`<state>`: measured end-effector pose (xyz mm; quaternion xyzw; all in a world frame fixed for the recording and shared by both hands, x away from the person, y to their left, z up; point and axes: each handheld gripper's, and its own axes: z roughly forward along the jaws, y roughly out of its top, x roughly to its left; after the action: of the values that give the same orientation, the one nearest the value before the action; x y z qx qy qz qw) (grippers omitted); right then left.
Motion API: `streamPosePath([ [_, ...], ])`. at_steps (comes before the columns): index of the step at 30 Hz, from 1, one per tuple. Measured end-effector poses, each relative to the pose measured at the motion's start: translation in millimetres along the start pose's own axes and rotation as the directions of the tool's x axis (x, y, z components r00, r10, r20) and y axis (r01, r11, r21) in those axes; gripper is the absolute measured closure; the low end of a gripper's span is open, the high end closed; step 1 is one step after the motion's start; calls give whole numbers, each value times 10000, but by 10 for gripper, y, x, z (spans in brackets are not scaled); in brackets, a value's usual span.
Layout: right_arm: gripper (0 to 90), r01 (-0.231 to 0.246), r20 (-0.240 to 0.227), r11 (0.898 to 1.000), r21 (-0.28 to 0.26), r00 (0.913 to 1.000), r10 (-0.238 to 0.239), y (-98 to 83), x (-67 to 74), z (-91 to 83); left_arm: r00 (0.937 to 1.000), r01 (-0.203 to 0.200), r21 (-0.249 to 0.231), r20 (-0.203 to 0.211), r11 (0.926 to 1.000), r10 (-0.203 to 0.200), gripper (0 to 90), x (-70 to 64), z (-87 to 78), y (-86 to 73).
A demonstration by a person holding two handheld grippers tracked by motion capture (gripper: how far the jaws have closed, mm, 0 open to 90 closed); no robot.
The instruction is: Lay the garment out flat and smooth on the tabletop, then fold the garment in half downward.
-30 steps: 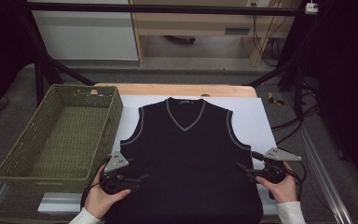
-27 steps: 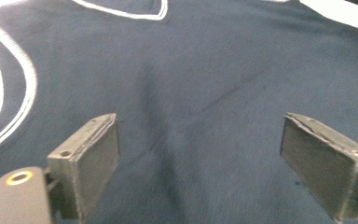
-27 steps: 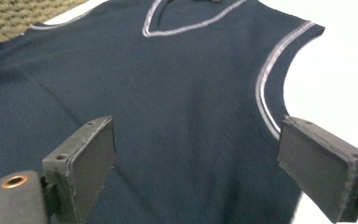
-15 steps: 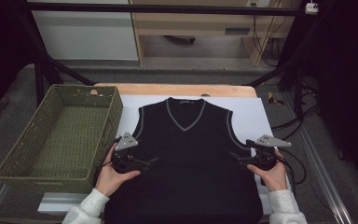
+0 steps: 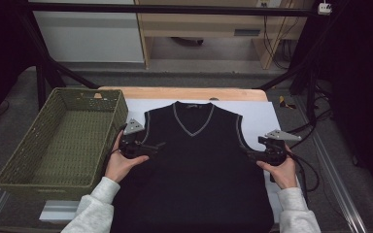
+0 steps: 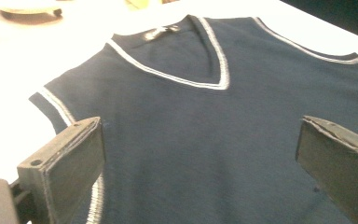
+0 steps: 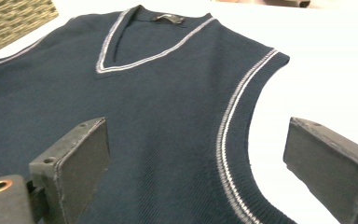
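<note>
We are holding the left gripper (image 5: 148, 145) over the vest's (image 5: 194, 165) left armhole, its jaws having just spread wide with nothing gripped. Our right gripper (image 5: 250, 154) is hovering at the right armhole, jaws wide too. The vest is lying flat, collar toward the table's (image 5: 184, 93) far edge.

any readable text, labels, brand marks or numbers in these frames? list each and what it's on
None can be read.
Neck label inside the collar of the black vest: a small dark tag, its print too blurred to make out in both gripper views, too small in the high view.
Woven basket, white sheet and both tongs: no writing visible.
</note>
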<state>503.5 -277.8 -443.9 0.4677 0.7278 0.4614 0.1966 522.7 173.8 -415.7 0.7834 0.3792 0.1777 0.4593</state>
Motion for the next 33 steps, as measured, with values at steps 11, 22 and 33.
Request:
streamPosePath([
  [11,152,-28,353,9993,376,9994,15,90,-111,236,9918,149,435,-1271,9989,-92,49,305,250,58],
  [22,200,-277,682,9973,683,9974,231,173,-221,463,9832,676,1088,-1762,9918,-477,204,553,444,-74],
  [33,348,-28,1081,9854,1703,9940,-159,128,-342,757,9714,1287,1544,-2184,9796,-932,398,770,588,-226],
])
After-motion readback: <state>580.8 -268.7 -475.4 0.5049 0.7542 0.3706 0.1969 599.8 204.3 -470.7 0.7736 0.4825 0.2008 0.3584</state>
